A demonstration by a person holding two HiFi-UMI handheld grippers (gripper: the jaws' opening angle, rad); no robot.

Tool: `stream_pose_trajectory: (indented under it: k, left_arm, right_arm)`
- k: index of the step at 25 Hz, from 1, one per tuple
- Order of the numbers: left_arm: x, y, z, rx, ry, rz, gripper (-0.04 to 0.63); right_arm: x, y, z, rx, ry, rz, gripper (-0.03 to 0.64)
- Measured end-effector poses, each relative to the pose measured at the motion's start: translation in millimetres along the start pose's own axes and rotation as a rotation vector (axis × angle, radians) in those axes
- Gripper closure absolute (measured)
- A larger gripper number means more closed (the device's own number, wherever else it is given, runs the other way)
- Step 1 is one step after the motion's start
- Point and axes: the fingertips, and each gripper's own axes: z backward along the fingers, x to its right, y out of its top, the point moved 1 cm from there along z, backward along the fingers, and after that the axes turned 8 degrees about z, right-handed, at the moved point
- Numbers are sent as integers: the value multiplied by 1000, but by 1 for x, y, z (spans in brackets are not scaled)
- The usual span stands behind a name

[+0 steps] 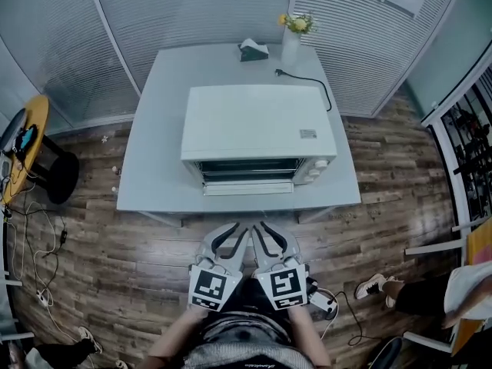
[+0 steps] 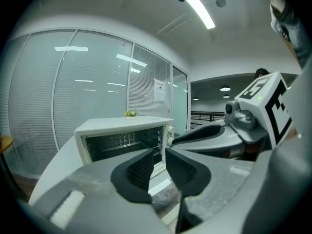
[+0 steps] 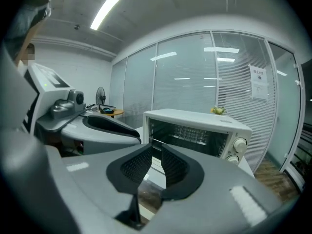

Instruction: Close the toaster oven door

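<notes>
A white toaster oven stands on the grey table, its front facing me. Its door hangs open, folded down flat at the front, and the dark cavity with its rack shows in the left gripper view and the right gripper view. Both grippers are held side by side near my body, short of the table's front edge. The left gripper is open with nothing between its pads. The right gripper is open and empty too. Neither touches the oven.
Behind the oven stand a vase of yellow flowers, a small dark box and the loose power plug and cord. A round yellow side table is at the left. Cables lie on the wood floor. A person's shoes are at the right.
</notes>
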Motion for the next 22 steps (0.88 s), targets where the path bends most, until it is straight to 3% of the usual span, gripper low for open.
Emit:
stream_pose_trajectory:
  k: [12,17,22]
  left_arm:
    - [-20,-79,-18,-172,-45,9,520]
    - [-25,-133,-22,-280,-47,-1,520]
    - [-23,-180,-27,-386,-75,-70,520]
  right_arm:
    - [-20,-70,-23,-188,11,-29,555]
    - [-32,-97,-26,-267,30,-23,551]
    - [-39,-113,-23,-320,32,-37,548]
